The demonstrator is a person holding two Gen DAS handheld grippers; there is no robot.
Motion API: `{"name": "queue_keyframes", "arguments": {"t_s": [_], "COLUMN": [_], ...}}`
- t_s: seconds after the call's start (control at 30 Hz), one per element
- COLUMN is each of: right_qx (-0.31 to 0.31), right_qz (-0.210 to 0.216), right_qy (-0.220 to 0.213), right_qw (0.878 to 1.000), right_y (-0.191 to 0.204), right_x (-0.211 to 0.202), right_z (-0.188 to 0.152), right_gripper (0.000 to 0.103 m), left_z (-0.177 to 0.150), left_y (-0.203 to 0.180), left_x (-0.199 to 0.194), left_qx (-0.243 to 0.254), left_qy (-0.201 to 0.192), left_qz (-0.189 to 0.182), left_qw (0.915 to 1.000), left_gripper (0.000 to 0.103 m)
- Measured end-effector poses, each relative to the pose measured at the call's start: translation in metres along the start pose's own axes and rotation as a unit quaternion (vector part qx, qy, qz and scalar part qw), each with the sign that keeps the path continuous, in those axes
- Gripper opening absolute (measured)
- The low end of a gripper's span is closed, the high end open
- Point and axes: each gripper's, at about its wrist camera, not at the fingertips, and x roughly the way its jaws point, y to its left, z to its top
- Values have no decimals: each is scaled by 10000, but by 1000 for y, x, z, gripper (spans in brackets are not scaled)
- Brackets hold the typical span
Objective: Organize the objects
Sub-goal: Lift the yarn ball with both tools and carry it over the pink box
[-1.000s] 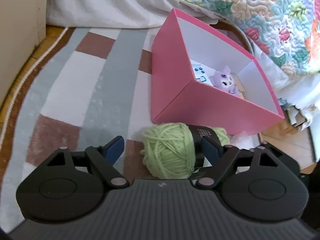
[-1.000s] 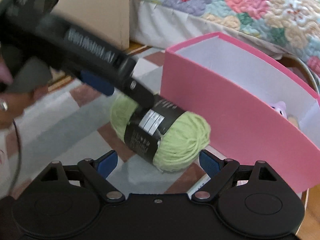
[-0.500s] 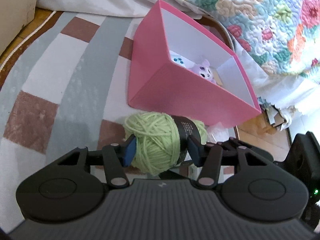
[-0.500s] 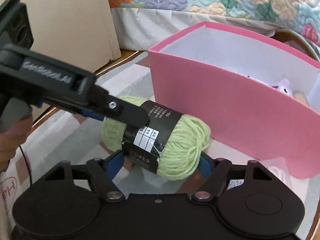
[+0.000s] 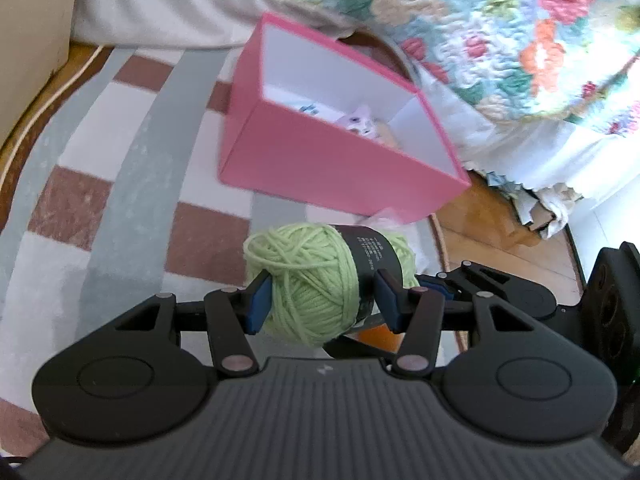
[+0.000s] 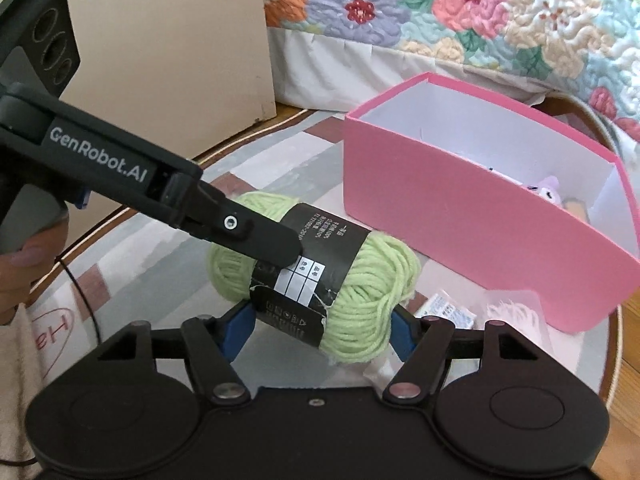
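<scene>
The green yarn ball (image 5: 316, 284) sat clamped between both claws at once, lifted a little above the striped rug (image 5: 132, 168) and not yet in the pink box (image 5: 344, 164). The left claw (image 5: 320, 300) pressed its blue pads against the yarn on one side and the black paper band on the other; in the right wrist view the right claw (image 6: 320, 330) squeezed the ball from its two ends, one pad on the band, one on bare yarn. So the pick-up looked finished, and the carry into the box remained — the ball hung just in front of the box's near wall, below its rim.

The box stood open on the rug beside the bed with its floral quilt (image 6: 460, 12). Inside, only partly visible over the wall, lay a small purple plush toy (image 6: 548, 188), a white item with blue marks (image 5: 312, 109) and something tan next to the plush, too hidden to name. Most of the white interior looked free, so the yarn should fit.

Still outside, on the rug near the box's corner, lay a small printed packet (image 6: 448, 312) and a pale pink fluffy thing (image 6: 516, 312) — judged to be left for sorting.
</scene>
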Motion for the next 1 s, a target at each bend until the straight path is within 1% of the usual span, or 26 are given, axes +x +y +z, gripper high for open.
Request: {"name": "queue_keyframes", "arguments": {"t_s": [0.13, 0.23, 0.4, 0.53, 0.63, 0.7, 0.77, 0.83, 0.9, 0.93, 1.0], "right_qx": [-40, -49, -151, -381, -569, -648, -654, -498, -323, -241, 3], "right_qz": [-154, -282, -547, -745, -791, -812, -809, -694, -527, -470, -338], "right_qy": [-206, -392, -726, -874, -865, -807, -703, -541, -406, -328, -253], "right_qw": [9997, 9988, 9957, 9927, 9915, 9913, 9921, 9949, 9973, 9981, 9991], "right_y": [5, 2, -5, -19, -39, -53, -71, -93, -116, -129, -151], "right_x": [-21, -39, -66, -79, -82, -78, -71, -61, -49, -42, -34], "right_z": [3, 12, 37, 66, 89, 104, 117, 129, 136, 139, 142], "right_gripper": [74, 74, 74, 74, 74, 74, 74, 74, 74, 74, 74], "left_z": [3, 16, 54, 90, 111, 125, 142, 156, 171, 176, 184], "left_y": [-20, -39, -70, -85, -86, -88, -86, -82, -76, -75, -76], "left_x": [-17, -29, -43, -41, -28, -15, 4, 24, 47, 56, 76], "left_qx": [110, 307, 614, 663, 403, 365, 254, 101, -137, -189, -129], "left_qy": [-277, -432, -560, -602, -693, -742, -666, -553, -380, -357, -270], "left_qz": [-74, -107, -143, -170, -243, -239, -198, -187, -268, -262, -235], "left_qw": [9995, 9985, 9964, 9958, 9965, 9963, 9973, 9982, 9988, 9988, 9993], "left_gripper": [52, 52, 52, 54, 55, 55, 55, 55, 53, 53, 53]}}
